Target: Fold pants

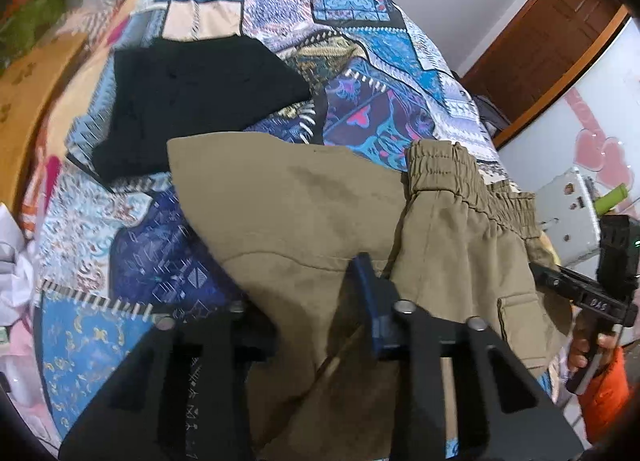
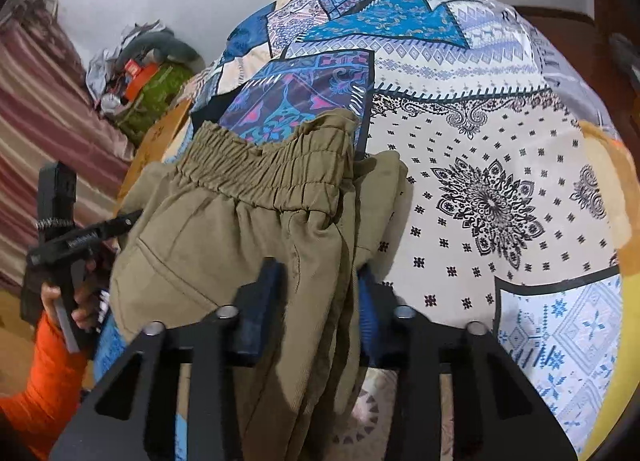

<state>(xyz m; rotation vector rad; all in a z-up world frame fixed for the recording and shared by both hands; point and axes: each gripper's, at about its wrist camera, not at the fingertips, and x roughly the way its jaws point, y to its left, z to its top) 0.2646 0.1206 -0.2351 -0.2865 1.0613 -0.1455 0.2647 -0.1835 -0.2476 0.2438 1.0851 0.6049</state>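
Khaki pants (image 1: 320, 213) with an elastic waistband (image 1: 452, 169) hang over a patchwork bedspread (image 1: 360, 29). My left gripper (image 1: 308, 301) is shut on the khaki cloth; only its right blue pad (image 1: 368, 293) shows, the left one is under the fabric. In the right wrist view the pants (image 2: 248, 229) hang bunched between the blue pads (image 2: 264, 293) of my right gripper (image 2: 316, 297), which is shut on them below the waistband (image 2: 272, 169). Each gripper shows in the other's view: the right gripper (image 1: 560, 285) at the pants' right edge, the left gripper (image 2: 120, 223) at their left edge.
A folded black garment (image 1: 192, 101) lies on the bedspread beyond the pants. A wooden headboard (image 1: 28, 101) runs along the left, with clutter (image 2: 136, 77) beside it. A dark wooden door (image 1: 552, 45) and a white box (image 1: 568, 217) stand at the right. The white patterned part of the bedspread (image 2: 480, 189) lies to the right.
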